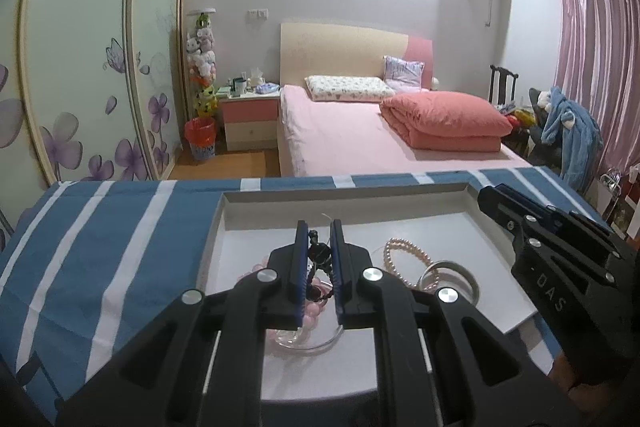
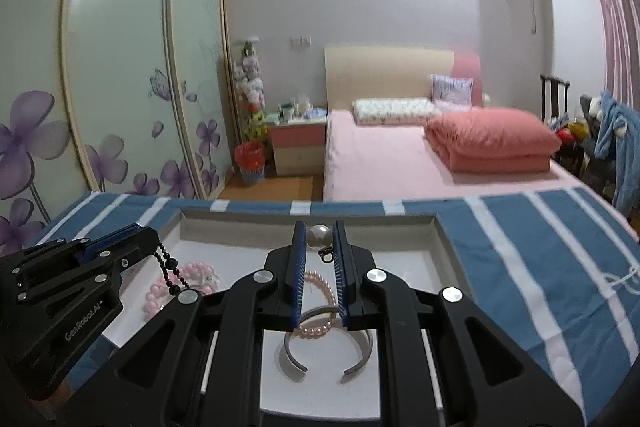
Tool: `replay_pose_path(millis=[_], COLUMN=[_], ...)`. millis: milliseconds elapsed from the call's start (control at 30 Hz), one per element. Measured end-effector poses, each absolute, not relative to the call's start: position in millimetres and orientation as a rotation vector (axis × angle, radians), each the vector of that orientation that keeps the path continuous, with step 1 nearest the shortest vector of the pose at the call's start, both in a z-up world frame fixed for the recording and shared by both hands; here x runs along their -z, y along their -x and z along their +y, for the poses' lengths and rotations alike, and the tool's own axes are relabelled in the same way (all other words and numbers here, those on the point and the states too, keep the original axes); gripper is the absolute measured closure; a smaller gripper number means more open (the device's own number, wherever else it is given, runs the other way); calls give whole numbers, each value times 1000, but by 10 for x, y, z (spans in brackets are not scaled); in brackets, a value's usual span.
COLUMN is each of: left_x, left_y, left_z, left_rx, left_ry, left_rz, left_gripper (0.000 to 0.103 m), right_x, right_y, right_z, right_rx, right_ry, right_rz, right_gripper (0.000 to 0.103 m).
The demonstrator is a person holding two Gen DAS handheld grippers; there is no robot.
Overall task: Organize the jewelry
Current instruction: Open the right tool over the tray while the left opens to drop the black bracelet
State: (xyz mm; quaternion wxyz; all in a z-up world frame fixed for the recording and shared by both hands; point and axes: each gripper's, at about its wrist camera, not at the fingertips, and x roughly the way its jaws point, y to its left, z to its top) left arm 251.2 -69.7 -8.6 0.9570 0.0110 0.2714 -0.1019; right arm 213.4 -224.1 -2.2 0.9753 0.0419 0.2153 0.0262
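On a desk covered with a blue cloth crossed by white stripes (image 1: 120, 247) sits a shallow white rectangular tray with a grey raised rim (image 1: 344, 193), and the jewelry lies on its smooth floor.

The left gripper (image 1: 319, 259) hangs over the near left part of the tray, its blue ribbed jaws drawn narrow and pinched on a strand of small black faceted beads (image 1: 318, 255). In the right wrist view that strand (image 2: 170, 273) dangles loosely from the jaw tips. Beneath it lies a bracelet of round, glossy pale-pink beads (image 2: 192, 273), resting beside a curved clear glassy bangle (image 1: 316, 341) at the tray's near edge.

The right gripper (image 2: 319, 247) is held above the middle of the tray, jaws close together and clamped on a large, smooth white pearl pendant (image 2: 318, 235) with a small dark metal ring hanging under it. Below the jaws lie a bracelet of small pink-white pearls (image 2: 318, 331) and an open-ended, matte silver metal cuff bangle (image 2: 296, 359); the pearl bracelet overlaps the cuff's upper arc. In the left wrist view the pearl bracelet (image 1: 404, 255) lies right of the left gripper, touching the silver cuff (image 1: 452, 279).

Beyond the desk stands a bed with a pink sheet (image 1: 340, 135) and a folded, puffy coral quilt (image 1: 444, 125).
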Motion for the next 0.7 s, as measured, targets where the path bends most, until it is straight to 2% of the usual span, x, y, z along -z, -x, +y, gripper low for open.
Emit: replay_pose_path(millis=[300, 367, 433, 467, 700], left_x=[238, 241, 246, 248, 264], left_y=[-2654, -2660, -2666, -2670, -2659], left_z=[-750, -742, -736, -729, -710], left_rx=[200, 194, 191, 186, 172], left_ry=[-19, -14, -11, -10, -11], left_rz=[594, 594, 596, 595, 603], left_gripper=[91, 89, 81, 77, 77], right_x=[129, 140, 152, 153, 147], right_y=[-2258, -2281, -2287, -2289, -2306], right_z=[-2283, -2302, -2327, -2340, -2421], right_rx=[-63, -69, -67, -64, -42], right_ry=[-123, -132, -141, -147, -167], right_rz=[501, 510, 518, 518, 517], right_gripper=[88, 84, 70, 68, 68])
